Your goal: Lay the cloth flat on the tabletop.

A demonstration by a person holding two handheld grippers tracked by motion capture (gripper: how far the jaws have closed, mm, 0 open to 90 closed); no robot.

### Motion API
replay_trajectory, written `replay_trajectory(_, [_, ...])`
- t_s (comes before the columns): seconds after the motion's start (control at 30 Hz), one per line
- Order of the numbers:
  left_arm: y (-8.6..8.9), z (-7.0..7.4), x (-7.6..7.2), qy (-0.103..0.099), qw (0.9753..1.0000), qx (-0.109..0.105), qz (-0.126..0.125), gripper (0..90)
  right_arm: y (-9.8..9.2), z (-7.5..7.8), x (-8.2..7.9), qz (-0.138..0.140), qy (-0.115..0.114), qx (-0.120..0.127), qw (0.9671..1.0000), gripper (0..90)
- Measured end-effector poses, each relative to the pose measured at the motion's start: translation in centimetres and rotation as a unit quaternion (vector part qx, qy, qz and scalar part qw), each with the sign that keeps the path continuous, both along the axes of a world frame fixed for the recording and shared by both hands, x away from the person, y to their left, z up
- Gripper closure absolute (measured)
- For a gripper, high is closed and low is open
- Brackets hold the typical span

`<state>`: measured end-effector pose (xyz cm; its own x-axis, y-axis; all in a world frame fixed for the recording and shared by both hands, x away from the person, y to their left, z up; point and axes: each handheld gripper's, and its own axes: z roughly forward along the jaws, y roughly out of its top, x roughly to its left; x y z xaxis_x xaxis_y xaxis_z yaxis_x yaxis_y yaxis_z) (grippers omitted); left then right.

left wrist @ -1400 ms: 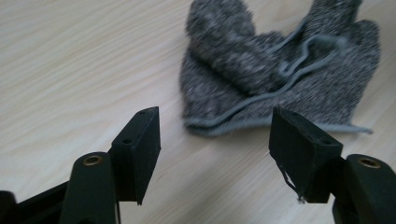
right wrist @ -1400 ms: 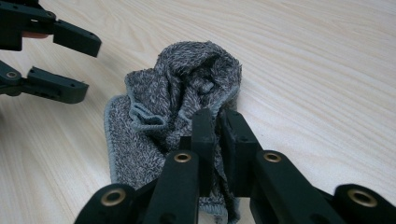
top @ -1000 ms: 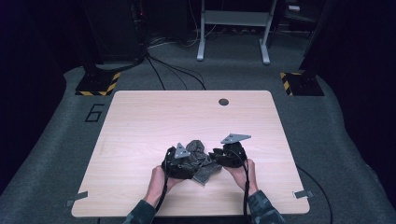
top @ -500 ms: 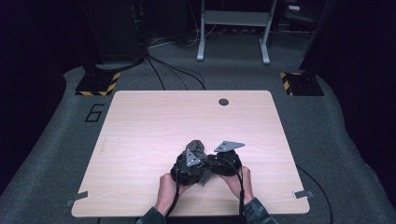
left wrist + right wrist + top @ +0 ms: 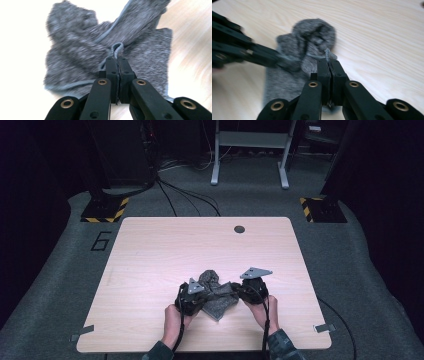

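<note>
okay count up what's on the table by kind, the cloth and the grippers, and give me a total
Grey cloth: 1, crumpled, pinched at its edge by both grippers.
Grippers: 2, the left gripper and the right gripper, each with jaws shut on a hem of the cloth.
Total: 3

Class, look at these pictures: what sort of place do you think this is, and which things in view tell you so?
Probably a lab or recording studio, not a home: a bare wooden table on grey carpet with a painted number 6, hazard-striped stand bases, and loose cables on the floor.
</note>
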<state>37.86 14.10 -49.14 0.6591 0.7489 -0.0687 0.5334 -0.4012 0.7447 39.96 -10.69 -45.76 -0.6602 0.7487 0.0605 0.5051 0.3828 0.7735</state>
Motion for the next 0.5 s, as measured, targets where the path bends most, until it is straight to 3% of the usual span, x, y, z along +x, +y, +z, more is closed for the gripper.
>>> replay_trajectory(0.23, [3.8, -0.1, 0.5, 0.007, 0.9985, -0.015, 0.052, 89.2, -2.7, -0.6, 0.9, -0.039, 0.001, -0.006, 0.9992, 88.3])
replay_trajectory(0.5, [6.3, 0.3, 1.6, 0.008, 0.9954, -0.019, 0.093, 89.2, -4.7, -0.6, 1.0, -0.075, -0.004, -0.016, 0.9970, 88.2])
